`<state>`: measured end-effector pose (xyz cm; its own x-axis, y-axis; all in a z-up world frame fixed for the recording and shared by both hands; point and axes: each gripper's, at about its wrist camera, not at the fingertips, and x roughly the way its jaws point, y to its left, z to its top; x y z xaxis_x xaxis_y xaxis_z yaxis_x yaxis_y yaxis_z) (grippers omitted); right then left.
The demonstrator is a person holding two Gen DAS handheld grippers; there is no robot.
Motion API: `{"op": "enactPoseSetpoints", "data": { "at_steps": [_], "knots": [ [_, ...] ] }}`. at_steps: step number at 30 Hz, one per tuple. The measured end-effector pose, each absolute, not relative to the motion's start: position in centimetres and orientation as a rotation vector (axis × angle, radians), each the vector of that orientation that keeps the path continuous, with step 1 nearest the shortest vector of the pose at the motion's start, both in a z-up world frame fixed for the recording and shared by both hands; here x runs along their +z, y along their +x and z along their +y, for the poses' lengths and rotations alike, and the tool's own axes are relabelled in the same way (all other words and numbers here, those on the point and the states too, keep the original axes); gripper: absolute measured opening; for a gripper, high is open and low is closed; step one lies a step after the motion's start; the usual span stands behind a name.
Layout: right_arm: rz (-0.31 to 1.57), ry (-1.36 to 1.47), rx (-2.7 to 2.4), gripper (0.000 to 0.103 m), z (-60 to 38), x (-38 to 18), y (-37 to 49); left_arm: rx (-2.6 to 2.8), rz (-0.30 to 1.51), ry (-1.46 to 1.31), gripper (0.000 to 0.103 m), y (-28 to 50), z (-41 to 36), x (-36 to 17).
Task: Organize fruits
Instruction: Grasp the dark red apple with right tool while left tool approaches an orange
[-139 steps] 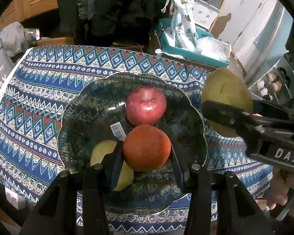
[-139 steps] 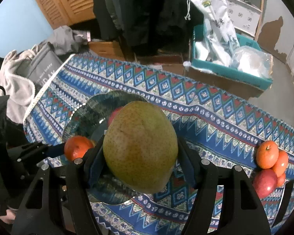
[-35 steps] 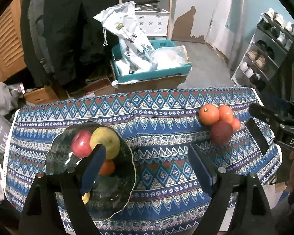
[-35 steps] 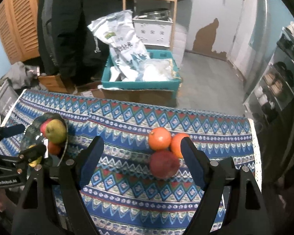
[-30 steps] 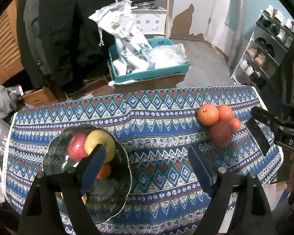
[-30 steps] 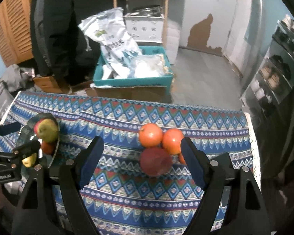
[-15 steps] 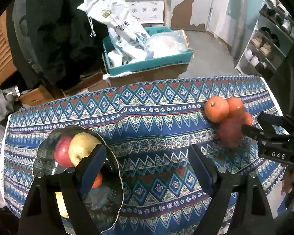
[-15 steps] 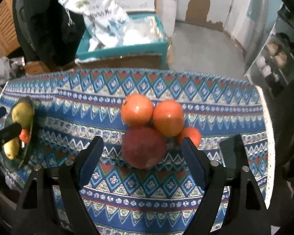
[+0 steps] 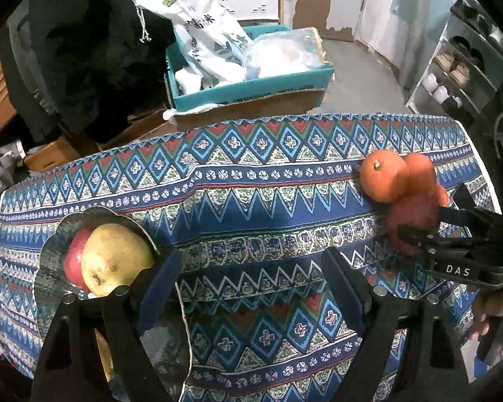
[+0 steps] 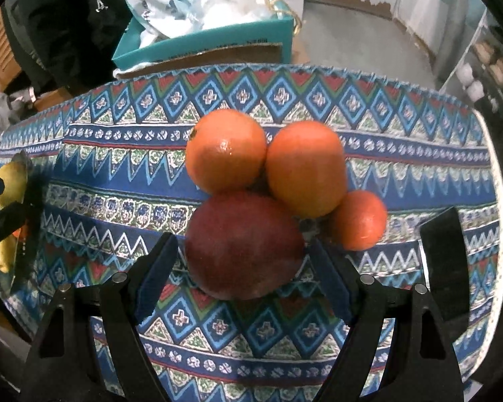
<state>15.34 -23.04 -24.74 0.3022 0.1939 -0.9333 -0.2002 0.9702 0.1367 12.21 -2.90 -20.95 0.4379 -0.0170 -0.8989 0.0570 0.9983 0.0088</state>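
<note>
With its jaws wide around the dark red apple [image 10: 243,246] but not yet pressing, the right gripper [image 10: 241,276] should close gently without nudging the 3 oranges [image 10: 226,150] touching it, while the left gripper [image 9: 251,288] hangs wide and empty above the desk [image 9: 251,201].

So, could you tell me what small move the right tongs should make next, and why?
Probably ease the right tongs a little lower and close them on the dark red fruit. Its jaws stand open on either side of that fruit without pressing it, while three oranges crowd behind it on the tablecloth. The plate already holds a pear.
</note>
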Motion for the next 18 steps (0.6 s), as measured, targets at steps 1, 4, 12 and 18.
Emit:
{"op": "enactPoseSetpoints", "data": {
  "at_steps": [1, 4, 12, 18],
  "knots": [
    [1.239, -0.002, 0.262, 0.081, -23.1, -24.9, 15.5, -0.047, 1.122, 0.037, 0.087, 12.2, -3.0, -21.1],
    [1.249, 0.000, 0.265, 0.081, -23.0, -25.5, 15.6, -0.053, 1.133, 0.025, 0.087, 12.4, -3.0, -21.5],
    [1.241, -0.011, 0.258, 0.078, -22.8, -26.1, 15.7, -0.066, 1.134, 0.033, 0.087, 12.4, -3.7, -21.7],
    [1.210, -0.033, 0.237, 0.077, -23.5, -25.3, 14.3, -0.084, 1.139, 0.013, 0.087, 12.4, -4.3, -21.6]
  ]
}}
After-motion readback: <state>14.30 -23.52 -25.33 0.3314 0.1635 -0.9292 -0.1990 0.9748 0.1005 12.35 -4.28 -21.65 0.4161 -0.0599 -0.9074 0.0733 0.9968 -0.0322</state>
